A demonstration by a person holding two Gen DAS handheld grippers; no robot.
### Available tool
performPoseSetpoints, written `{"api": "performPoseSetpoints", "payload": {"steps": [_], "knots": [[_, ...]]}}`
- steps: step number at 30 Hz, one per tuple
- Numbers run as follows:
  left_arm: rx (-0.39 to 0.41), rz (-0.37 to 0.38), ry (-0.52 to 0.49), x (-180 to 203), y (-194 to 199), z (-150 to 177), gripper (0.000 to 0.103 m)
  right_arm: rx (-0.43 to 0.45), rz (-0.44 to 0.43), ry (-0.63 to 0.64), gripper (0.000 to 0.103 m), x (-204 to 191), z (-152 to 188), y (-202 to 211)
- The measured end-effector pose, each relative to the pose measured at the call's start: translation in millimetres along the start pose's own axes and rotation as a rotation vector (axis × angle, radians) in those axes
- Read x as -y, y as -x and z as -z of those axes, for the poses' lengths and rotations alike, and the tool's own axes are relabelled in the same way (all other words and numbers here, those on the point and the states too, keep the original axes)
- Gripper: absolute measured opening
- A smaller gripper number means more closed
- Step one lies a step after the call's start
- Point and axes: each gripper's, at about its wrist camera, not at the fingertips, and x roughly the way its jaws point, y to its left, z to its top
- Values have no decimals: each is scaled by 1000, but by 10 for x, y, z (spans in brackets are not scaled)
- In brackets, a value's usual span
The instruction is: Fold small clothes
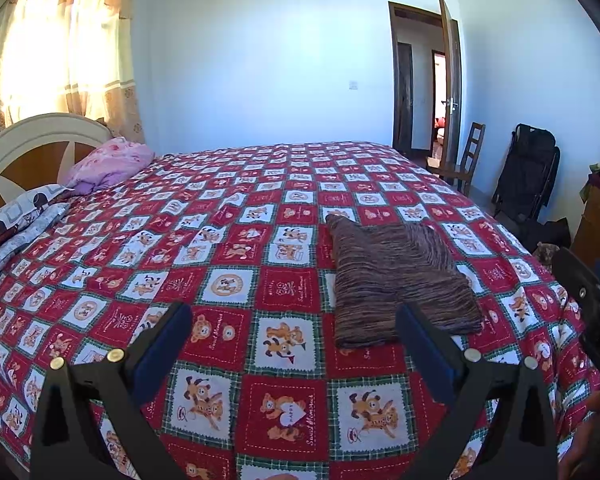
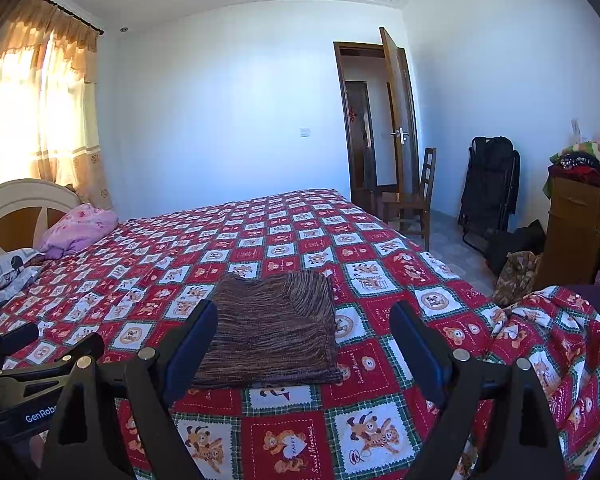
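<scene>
**Left wrist view: both tools open, brown garment folded on the bed**

Left wrist view shows your left gripper with its jaws spread wide and nothing between the blue pads, hovering above the red patchwork bedspread. The brown striped garment lies folded into a flat, roughly square stack on the bedspread, ahead and to the right of that gripper; its near corner sits just beyond the right finger, though the fisheye makes it hard to tell whether they touch.

From the right wrist view, your right gripper is open just as wide and grips nothing. The garment lies ahead of it, partly behind the tip of its left finger. Part of your left gripper shows at the lower left edge of this view.

A pink pillow rests by the headboard, well apart from the garment. A wooden chair stands near the open door.
</scene>
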Motion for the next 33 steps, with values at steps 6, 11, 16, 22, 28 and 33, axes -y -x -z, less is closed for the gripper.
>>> {"api": "performPoseSetpoints", "payload": {"steps": [6, 11, 16, 22, 28, 33], "knots": [[-3, -13, -16, 20, -35, -3, 103, -11, 4, -7, 88, 27, 13, -33], [-22, -24, -15, 41, -141, -14, 103, -13, 12, -12, 88, 69, 30, -71], [-32, -26, -24, 77, -236, -32, 103, -22, 31, -10, 88, 103, 66, -131], [-65, -1, -20, 125, -379, -45, 103, -56, 49, -21, 88, 177, 133, -246], [-94, 42, 1, 141, -509, -37, 103, -85, 63, -28, 88, 239, 189, -340], [-65, 14, -34, 203, -560, -50, 103, -118, 69, -33, 88, 273, 249, -431]]}}
